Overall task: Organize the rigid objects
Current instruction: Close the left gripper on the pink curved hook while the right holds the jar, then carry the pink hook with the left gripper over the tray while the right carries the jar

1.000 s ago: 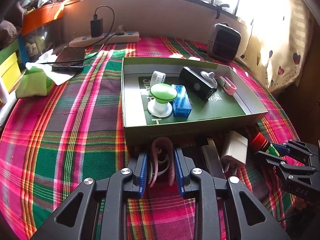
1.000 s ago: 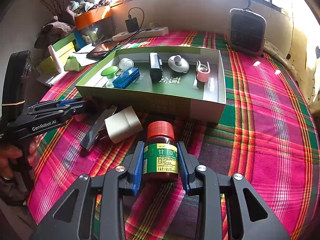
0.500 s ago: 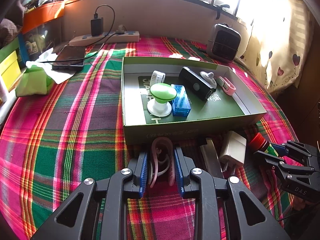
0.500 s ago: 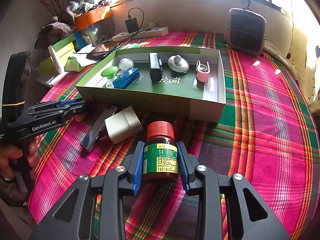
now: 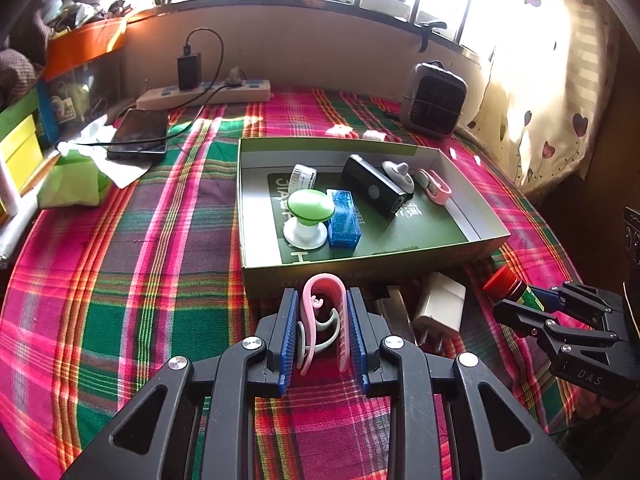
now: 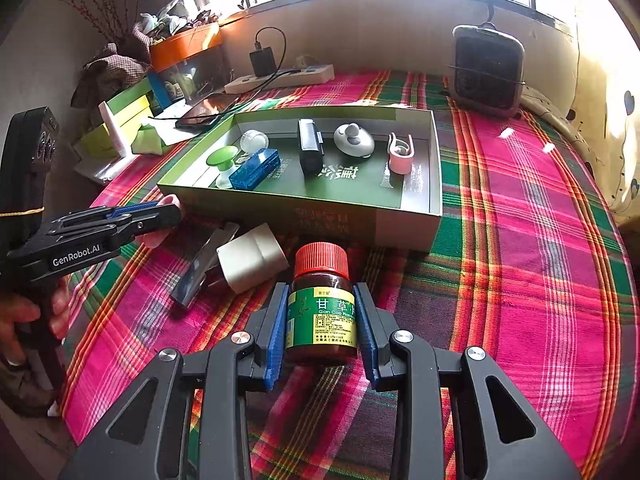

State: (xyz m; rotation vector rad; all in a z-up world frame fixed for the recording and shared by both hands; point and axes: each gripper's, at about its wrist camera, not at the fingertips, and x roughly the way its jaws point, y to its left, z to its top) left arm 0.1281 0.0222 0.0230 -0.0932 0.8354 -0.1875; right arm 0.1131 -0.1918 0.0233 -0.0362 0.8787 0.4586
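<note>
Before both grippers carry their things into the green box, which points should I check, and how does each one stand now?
1. Left gripper holds the pink plastic clip between both pads: ok.
2. Right gripper closed on the brown medicine bottle with red cap: ok, pads meet the label on both sides.
3. Free floor in the green cardboard box for the bottle: ok, the near right part is bare.
4. Path over the box's near wall: not ok yet, both grippers are low, near the plaid cloth.
5. White charger plug and the flat grey piece away from both grippers: ok.
6. Firmness of the grips: cannot tell.
</note>
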